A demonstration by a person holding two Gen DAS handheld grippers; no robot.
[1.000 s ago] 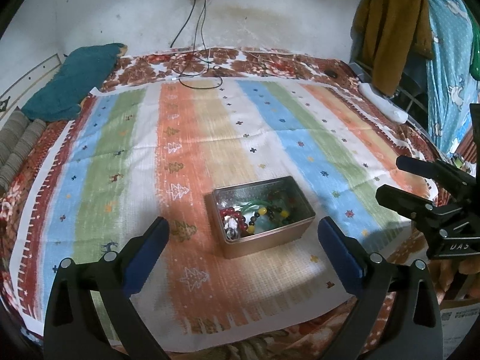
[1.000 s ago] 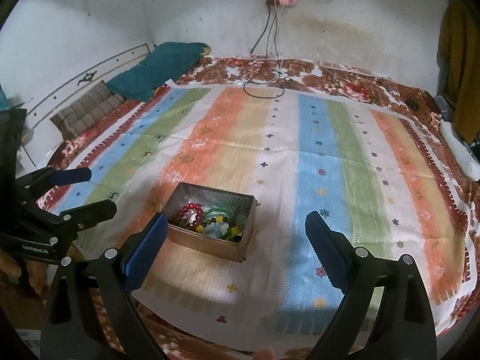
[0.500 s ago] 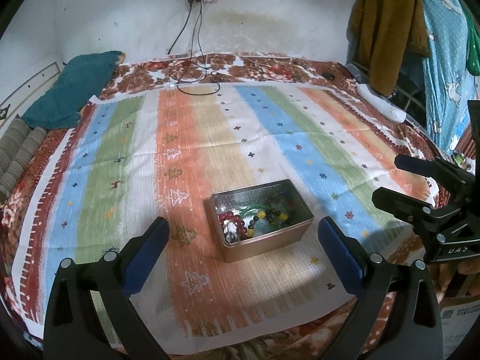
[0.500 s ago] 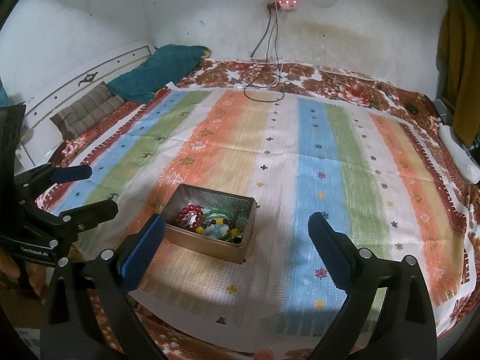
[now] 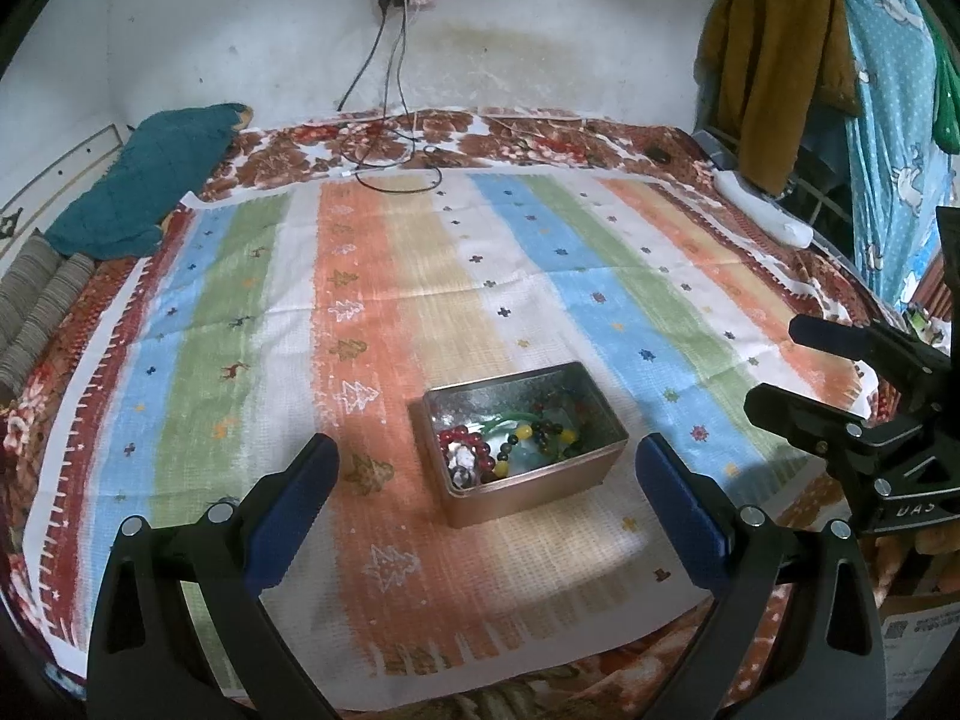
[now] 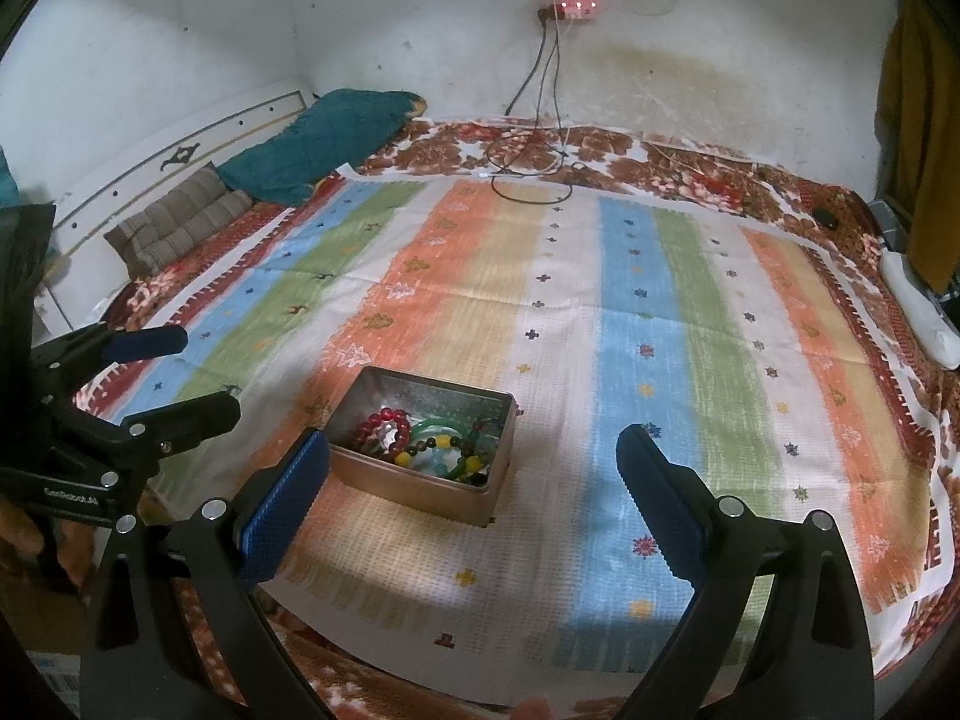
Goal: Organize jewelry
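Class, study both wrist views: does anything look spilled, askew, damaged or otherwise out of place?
Nothing is spilled. The bracelets lie heaped in a tangle inside the open metal tin, which sits skewed to the stripes of the striped cloth. A loose cable trails from the wall onto the bed.

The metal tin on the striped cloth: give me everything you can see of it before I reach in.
The tin is a small rectangular box, copper-toned outside and shiny silver inside, with no lid on it. It sits flat on the striped cloth, near its front edge, turned slightly askew. Inside lies a tangle of bead bracelets: red, dark, yellow and green. Neither gripper touches it; both are open.
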